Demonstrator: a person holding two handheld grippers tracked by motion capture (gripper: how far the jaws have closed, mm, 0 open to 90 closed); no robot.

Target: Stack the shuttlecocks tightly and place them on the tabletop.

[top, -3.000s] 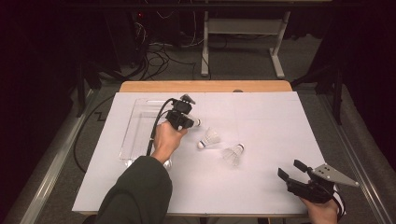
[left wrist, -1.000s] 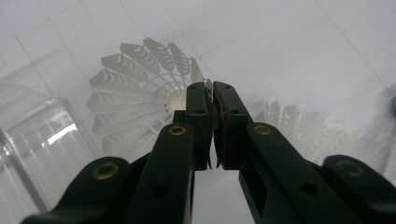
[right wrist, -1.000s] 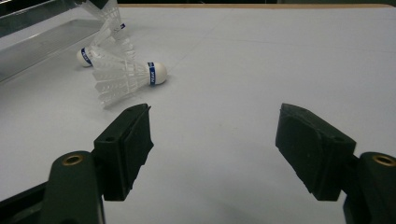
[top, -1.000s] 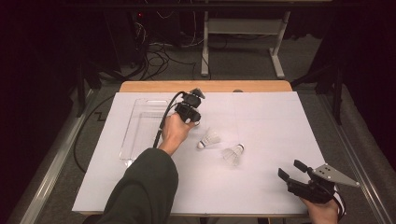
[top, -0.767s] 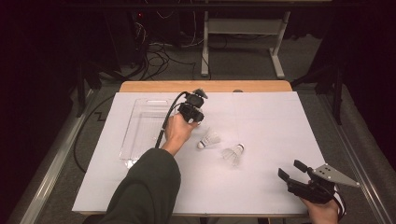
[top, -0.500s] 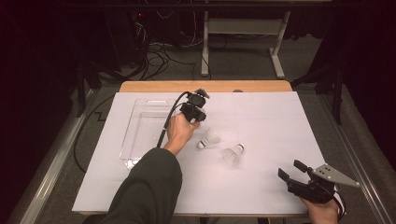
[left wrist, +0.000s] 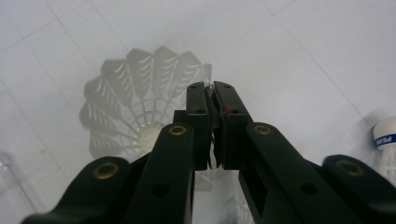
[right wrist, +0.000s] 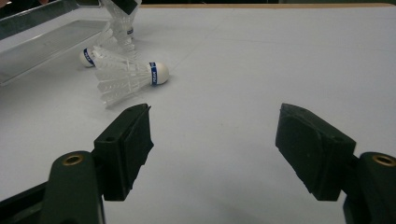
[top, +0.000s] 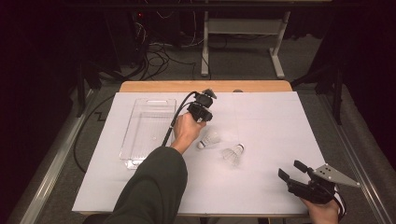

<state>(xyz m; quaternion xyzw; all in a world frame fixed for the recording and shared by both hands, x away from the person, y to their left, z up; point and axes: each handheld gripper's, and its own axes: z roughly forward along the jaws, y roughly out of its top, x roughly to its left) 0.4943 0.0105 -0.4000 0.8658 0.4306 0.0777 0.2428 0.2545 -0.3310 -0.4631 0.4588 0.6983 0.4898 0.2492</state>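
My left gripper [top: 201,110] hangs over the white table, just right of the clear tray [top: 140,140]. Its jaws are shut on the feather rim of a white shuttlecock [left wrist: 135,107], which I look into from its open end in the left gripper view. The same shuttlecock [right wrist: 119,21] dangles cork down in the right gripper view. Two more shuttlecocks lie on their sides: one [top: 208,139] close by the left hand, the other [top: 232,153] a little nearer the person. My right gripper [top: 297,171] rests at the front right corner, open, nothing between its jaws [right wrist: 215,140].
The clear tray [right wrist: 42,44] lies at the table's left. The white sheet [top: 280,126] covers the table, whose wooden edge [top: 205,86] shows at the back. A cable trails from the left gripper across the tray. Beyond the table are a dark floor, cables and a stand.
The left hand has carried its gripper to the right, away from the tray's right edge. The right gripper and the two lying shuttlecocks have not moved.
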